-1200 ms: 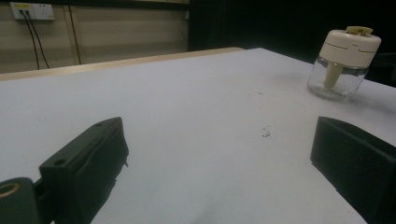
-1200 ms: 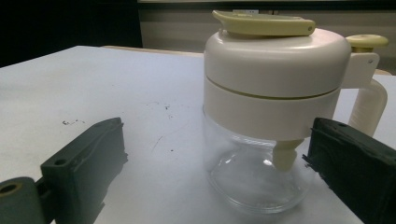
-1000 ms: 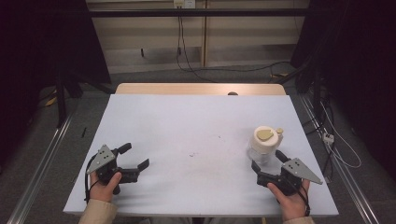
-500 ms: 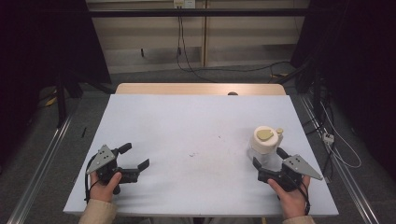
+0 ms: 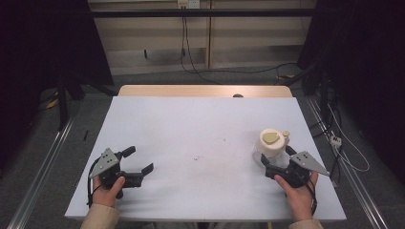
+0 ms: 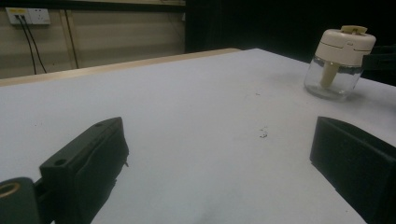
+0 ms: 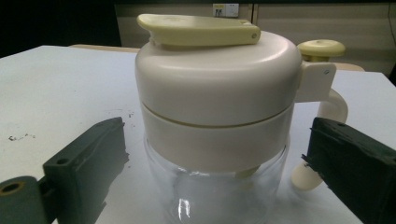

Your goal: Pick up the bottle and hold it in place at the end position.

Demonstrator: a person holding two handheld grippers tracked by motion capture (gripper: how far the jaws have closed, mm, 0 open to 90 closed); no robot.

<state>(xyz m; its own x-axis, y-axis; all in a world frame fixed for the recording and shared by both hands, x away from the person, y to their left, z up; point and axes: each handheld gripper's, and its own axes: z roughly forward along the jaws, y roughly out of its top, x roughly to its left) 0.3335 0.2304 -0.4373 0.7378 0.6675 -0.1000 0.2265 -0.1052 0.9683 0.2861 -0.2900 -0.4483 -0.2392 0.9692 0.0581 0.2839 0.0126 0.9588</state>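
So the clear glass jar with the cream plastic lid (image 5: 271, 144) is sitting upright on the white surface (image 5: 200, 138), over on the right side toward the near edge. The lid has a pale yellow flip tab (image 7: 198, 29) on top and a little cream handle (image 7: 327, 112) sticking off one side, with a small yellow knob (image 7: 321, 48) above it. The right tongs (image 5: 275, 167) are spread wide and parked right up at the jar, one jaw on each side of the glass body, but in the right gripper view there's a gap on both sides, so they're not pinching anything. The person's right hand (image 5: 298, 191) holds them from the near edge. The left tongs (image 5: 138, 161) are way off on the left side of the surface, well apart from the jar, also spread open with nothing between the jaws, held low in the left hand (image 5: 109, 187). From the left gripper view, the jar shows far off at the upper right, and there are a few dark specks (image 6: 263, 134) on the surface in between.
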